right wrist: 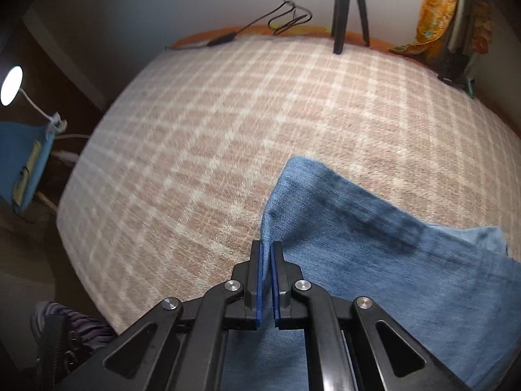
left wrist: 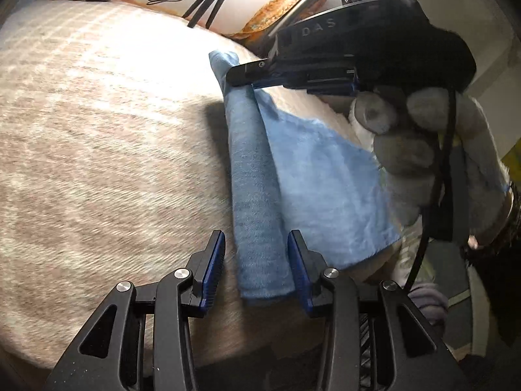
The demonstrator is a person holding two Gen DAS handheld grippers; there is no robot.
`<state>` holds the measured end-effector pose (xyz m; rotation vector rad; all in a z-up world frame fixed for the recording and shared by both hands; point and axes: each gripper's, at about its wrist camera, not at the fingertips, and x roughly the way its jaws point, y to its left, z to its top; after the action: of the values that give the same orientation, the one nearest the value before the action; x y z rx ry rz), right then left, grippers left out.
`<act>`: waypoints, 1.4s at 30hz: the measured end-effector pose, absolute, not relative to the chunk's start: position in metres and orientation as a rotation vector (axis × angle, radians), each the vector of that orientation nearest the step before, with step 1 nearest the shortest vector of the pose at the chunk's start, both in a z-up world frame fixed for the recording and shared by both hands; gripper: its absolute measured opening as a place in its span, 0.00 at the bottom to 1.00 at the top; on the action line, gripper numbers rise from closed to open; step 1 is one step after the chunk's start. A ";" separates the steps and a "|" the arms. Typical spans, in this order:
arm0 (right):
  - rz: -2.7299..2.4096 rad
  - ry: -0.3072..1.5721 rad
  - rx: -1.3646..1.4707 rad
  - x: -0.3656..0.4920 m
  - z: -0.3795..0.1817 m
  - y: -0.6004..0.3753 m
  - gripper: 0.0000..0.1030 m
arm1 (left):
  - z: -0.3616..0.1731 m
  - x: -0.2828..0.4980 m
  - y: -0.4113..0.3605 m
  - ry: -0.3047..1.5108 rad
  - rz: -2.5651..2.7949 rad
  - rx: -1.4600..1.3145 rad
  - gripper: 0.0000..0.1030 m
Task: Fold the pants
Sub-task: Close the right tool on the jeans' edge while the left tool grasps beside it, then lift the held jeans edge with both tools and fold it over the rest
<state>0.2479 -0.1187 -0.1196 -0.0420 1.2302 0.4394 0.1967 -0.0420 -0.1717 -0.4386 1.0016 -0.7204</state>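
Observation:
The blue denim pants (left wrist: 260,179) lie on a beige checked bed cover (left wrist: 97,146). In the left wrist view my left gripper (left wrist: 257,244) is open, its pads on either side of the near end of a raised fold of the pants. My right gripper (left wrist: 239,76) shows at the far end of that fold, shut on the cloth, held by a gloved hand (left wrist: 407,150). In the right wrist view my right gripper (right wrist: 267,254) is shut on an edge of the pants (right wrist: 374,244), which spread to the right and below it.
A black tripod (right wrist: 348,3) and a black cable (right wrist: 286,16) stand at the bed's far edge by the wall. An orange cloth (right wrist: 436,9) hangs at the far right. A lamp (right wrist: 11,84) and a blue item (right wrist: 22,163) sit left of the bed.

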 end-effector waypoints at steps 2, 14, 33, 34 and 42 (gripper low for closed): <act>0.442 1.224 -0.030 0.244 -0.114 -0.117 0.02 | -0.170 0.196 -0.047 0.981 -0.719 -0.462 0.36; 0.452 1.256 -0.024 0.247 -0.118 -0.113 0.24 | -0.141 0.176 -0.082 0.820 -0.698 -0.347 0.15; 0.412 1.300 -0.268 0.233 -0.128 -0.099 0.14 | -0.126 0.167 -0.112 0.757 -0.745 -0.257 0.15; 0.422 1.276 -0.234 0.231 -0.123 -0.107 0.12 | -0.125 0.168 -0.113 0.755 -0.748 -0.258 0.15; 0.425 1.149 0.030 0.221 -0.087 -0.174 0.04 | -0.105 0.164 -0.135 0.724 -0.817 -0.258 0.15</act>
<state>0.2209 -0.1740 -0.0868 0.0297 1.1490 0.4246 0.1636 -0.1346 -0.1048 -0.2581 0.7235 -0.8166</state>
